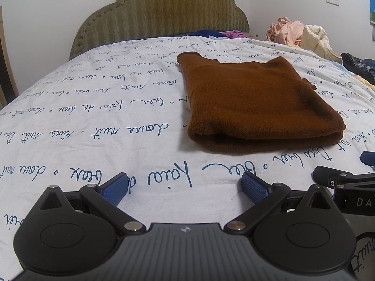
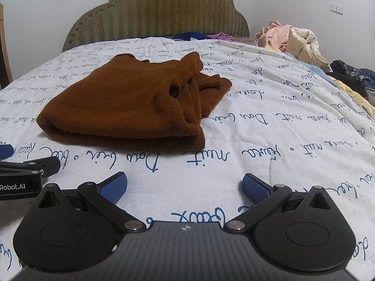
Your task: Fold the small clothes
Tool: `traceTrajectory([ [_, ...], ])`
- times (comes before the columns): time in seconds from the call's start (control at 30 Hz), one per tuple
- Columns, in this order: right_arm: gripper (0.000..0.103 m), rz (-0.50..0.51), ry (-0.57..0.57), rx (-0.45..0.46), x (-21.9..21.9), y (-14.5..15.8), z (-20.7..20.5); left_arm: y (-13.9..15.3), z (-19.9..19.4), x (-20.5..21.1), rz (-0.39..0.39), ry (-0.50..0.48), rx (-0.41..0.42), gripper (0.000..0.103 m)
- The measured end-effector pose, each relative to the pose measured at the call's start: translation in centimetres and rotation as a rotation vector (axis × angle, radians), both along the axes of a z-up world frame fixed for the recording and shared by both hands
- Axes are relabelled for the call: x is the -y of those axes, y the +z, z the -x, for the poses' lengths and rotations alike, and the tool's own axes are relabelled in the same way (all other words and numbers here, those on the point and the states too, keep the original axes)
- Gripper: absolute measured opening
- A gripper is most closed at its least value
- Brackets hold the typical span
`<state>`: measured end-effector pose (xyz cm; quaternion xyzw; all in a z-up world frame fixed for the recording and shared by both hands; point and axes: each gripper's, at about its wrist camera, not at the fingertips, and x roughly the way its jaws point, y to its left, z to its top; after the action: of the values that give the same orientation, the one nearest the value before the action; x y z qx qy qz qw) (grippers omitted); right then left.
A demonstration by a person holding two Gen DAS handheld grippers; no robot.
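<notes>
A brown knit garment (image 1: 255, 103) lies folded on the white bedspread (image 1: 93, 117) printed with blue script; it also shows in the right wrist view (image 2: 126, 107), with a bunched sleeve at its right side. My left gripper (image 1: 185, 185) is open and empty, just above the bedspread, short of the garment's near edge. My right gripper (image 2: 185, 185) is open and empty, near the garment's near right corner. Each gripper shows at the edge of the other's view: the right one (image 1: 346, 175) and the left one (image 2: 25, 164).
A green padded headboard (image 1: 161, 11) stands at the far end. A pile of pink and cream clothes (image 1: 302, 35) and dark clothes (image 1: 358, 65) lie at the bed's right side. Blue and purple clothes (image 2: 204, 35) lie by the headboard.
</notes>
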<state>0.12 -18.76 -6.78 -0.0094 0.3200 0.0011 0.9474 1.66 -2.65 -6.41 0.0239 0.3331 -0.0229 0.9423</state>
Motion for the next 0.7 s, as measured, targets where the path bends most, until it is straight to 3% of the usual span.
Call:
traceTrajectory([
  [0.7,0.103,-0.009,-0.001,-0.004,-0.1,-0.05,-0.09,-0.01,-0.03,0.0,0.001,0.0,-0.001,0.103],
])
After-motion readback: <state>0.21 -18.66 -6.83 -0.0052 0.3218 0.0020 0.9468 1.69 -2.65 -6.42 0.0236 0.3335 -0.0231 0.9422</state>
